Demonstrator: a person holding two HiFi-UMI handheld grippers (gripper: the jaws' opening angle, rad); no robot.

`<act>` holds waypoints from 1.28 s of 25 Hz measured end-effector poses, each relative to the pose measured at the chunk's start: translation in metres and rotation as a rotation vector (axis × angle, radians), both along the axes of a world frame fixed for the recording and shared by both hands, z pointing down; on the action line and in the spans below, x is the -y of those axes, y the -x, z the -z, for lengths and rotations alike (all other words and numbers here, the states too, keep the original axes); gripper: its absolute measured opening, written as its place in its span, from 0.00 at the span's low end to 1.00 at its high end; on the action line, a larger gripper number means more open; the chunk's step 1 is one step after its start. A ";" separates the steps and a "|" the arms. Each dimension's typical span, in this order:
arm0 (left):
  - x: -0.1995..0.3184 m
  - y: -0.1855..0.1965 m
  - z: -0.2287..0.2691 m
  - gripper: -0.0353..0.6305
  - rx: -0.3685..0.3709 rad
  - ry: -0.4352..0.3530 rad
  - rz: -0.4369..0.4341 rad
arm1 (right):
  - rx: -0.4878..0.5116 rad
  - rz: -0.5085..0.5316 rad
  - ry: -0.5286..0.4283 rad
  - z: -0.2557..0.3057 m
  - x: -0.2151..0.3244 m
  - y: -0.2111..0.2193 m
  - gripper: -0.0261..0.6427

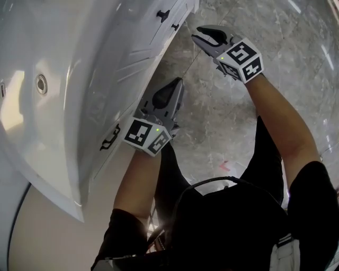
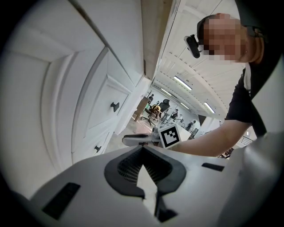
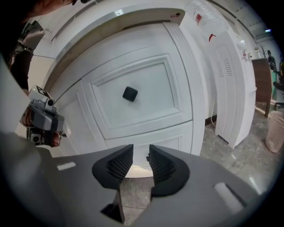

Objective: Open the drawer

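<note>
A white vanity cabinet has panelled drawer fronts with small black knobs. In the right gripper view one drawer front with a black knob faces me, and a lower drawer front sits just past the jaws. My right gripper is open with nothing between its pads and stands a little way off the cabinet. My left gripper has its tips together and holds nothing. It hangs beside the cabinet front, near a black curved handle.
A sink basin with a metal drain tops the cabinet. The floor is grey marble tile. A tall white louvred unit stands right of the cabinet, with a pale basket beyond it. The person's legs are below the grippers.
</note>
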State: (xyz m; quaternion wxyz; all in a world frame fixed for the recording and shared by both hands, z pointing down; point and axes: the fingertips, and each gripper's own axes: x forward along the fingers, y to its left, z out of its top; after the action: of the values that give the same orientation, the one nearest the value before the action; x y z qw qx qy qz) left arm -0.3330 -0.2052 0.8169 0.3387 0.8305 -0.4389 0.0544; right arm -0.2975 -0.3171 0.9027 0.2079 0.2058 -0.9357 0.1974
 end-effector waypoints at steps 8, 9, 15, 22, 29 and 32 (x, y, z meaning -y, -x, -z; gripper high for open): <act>0.005 0.000 -0.043 0.05 0.015 0.003 0.002 | -0.055 0.041 -0.051 -0.064 0.004 0.023 0.26; 0.004 -0.001 -0.047 0.05 0.016 0.004 -0.001 | -0.060 0.040 -0.055 -0.072 0.005 0.027 0.26; 0.008 0.000 -0.072 0.05 0.009 0.018 0.010 | -0.090 0.039 -0.097 -0.103 0.024 0.048 0.28; 0.014 -0.005 -0.081 0.05 -0.012 0.032 0.010 | -0.115 0.046 -0.114 -0.131 0.035 0.057 0.28; 0.021 -0.012 -0.079 0.05 -0.034 0.035 -0.006 | -0.121 0.075 -0.134 -0.133 0.037 0.071 0.28; 0.027 -0.012 -0.072 0.05 -0.037 0.020 -0.011 | -0.150 0.097 -0.161 -0.136 0.041 0.074 0.27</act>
State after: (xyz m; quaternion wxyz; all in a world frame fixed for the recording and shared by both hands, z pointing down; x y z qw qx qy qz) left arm -0.3207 -0.2323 0.8890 0.3550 0.8303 -0.4272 0.0453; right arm -0.3711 -0.3582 1.0383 0.2693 0.1905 -0.9392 0.0952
